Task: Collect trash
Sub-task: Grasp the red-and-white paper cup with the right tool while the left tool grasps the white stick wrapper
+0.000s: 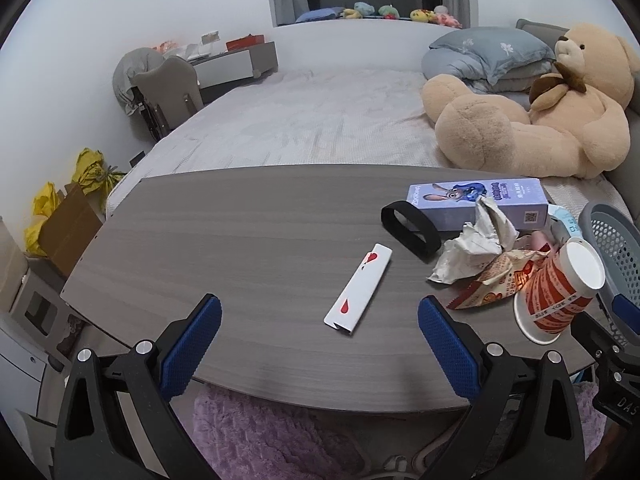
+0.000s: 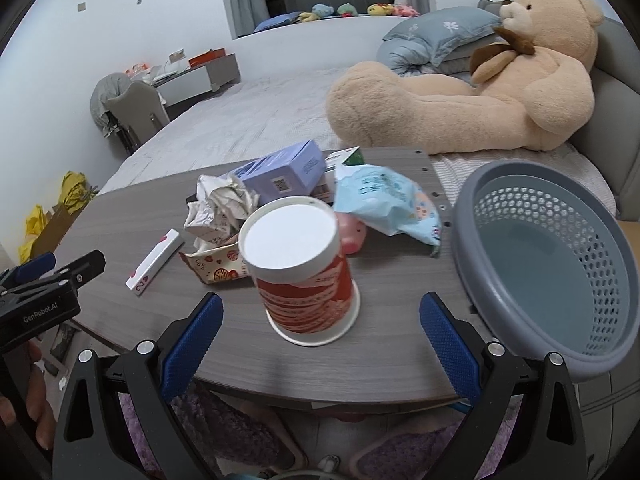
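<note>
An upside-down red-and-white paper cup (image 2: pixel 304 276) stands near the table's front edge, just ahead of my open right gripper (image 2: pixel 320 326). Behind the cup lie crumpled paper (image 2: pixel 220 208), a snack wrapper (image 2: pixel 216 268), a light blue packet (image 2: pixel 388 204) and a purple carton (image 2: pixel 284 172). A grey perforated basket (image 2: pixel 548 256) sits at the table's right end, with nothing in it. My left gripper (image 1: pixel 320 338) is open over the front edge, a little short of a long white card box (image 1: pixel 358 288). The cup (image 1: pixel 556 288), the paper (image 1: pixel 476 240) and a black band (image 1: pixel 408 228) lie to its right.
The grey wood table (image 1: pixel 224 240) stands against a bed (image 1: pixel 320 116) with a big teddy bear (image 1: pixel 532 108) and pillows. Yellow bags (image 1: pixel 68 192) and cardboard sit on the floor at left. A purple rug (image 1: pixel 256 432) lies under the table. A hand (image 2: pixel 24 400) holds the left gripper.
</note>
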The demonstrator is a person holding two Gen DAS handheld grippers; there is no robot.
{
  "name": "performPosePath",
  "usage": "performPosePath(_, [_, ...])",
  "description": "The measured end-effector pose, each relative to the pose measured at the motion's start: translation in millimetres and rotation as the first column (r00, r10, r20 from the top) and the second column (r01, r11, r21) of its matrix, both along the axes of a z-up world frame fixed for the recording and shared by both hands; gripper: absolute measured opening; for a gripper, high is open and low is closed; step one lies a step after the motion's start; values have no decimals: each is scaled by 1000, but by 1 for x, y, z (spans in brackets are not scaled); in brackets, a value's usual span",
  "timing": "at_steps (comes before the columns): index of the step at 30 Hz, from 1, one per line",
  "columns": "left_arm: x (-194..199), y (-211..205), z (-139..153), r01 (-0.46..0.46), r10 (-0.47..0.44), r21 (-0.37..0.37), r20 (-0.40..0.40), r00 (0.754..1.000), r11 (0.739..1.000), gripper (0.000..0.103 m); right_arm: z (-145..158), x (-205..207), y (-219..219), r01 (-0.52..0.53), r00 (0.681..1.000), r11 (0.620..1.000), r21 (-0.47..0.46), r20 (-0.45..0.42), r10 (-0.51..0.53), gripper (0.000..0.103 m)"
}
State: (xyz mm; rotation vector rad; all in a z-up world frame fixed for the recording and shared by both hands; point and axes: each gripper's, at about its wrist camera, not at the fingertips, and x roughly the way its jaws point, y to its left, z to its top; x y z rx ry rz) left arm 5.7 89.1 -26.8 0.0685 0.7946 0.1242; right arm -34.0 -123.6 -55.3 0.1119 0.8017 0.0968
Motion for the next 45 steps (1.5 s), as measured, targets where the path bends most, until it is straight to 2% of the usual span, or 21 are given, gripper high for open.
performPosePath(3, [4, 7, -6, -5, 5, -9, -9, 1000, 1000, 97, -7, 8, 8, -4, 1000, 1000, -24, -8, 4, 94])
performPosePath(11, [12, 12, -18, 2, -3, -25, -30, 1000, 1000, 97, -22, 29, 9, 38, 999, 999, -14, -30, -39, 94])
performPosePath(21, [18, 14, -27, 13, -15, -42, -51, 999, 999, 97, -25, 37, 14, 39, 999, 998, -48, -23, -40, 93])
performPosePath(22, [19, 15, -28, 12, -15, -44, -53, 998, 999, 97, -25, 37, 14, 36, 999, 998, -50, -21, -37, 90])
performPosePath(24, [19, 16, -29, 15, -18, -53, -57, 998, 998, 97, -26, 37, 14, 30, 999, 998, -55, -25, -31, 72])
performPosePath(26, [20, 15, -30, 21, -25, -62, -62, 998, 998, 97, -28, 37, 15, 23, 999, 998, -57, -42, -25, 63])
performPosePath(33, [22, 11, -34, 32, -36, -53, -78, 996, 998, 97, -21, 31, 12, 13, 1000, 999, -30, -28, -14, 62])
performPosePath(40, [30, 8, -40, 66, -75, -97, -97, 992, 993, 97, -7, 16, 3, 9, 1000, 1000, -23, -18, -9, 62])
performPosePath(45, [44, 4, -49, 73, -83, -95, -102, 991, 993, 97, -6, 7, -4, 13, 1000, 1000, -15, -20, -13, 62])
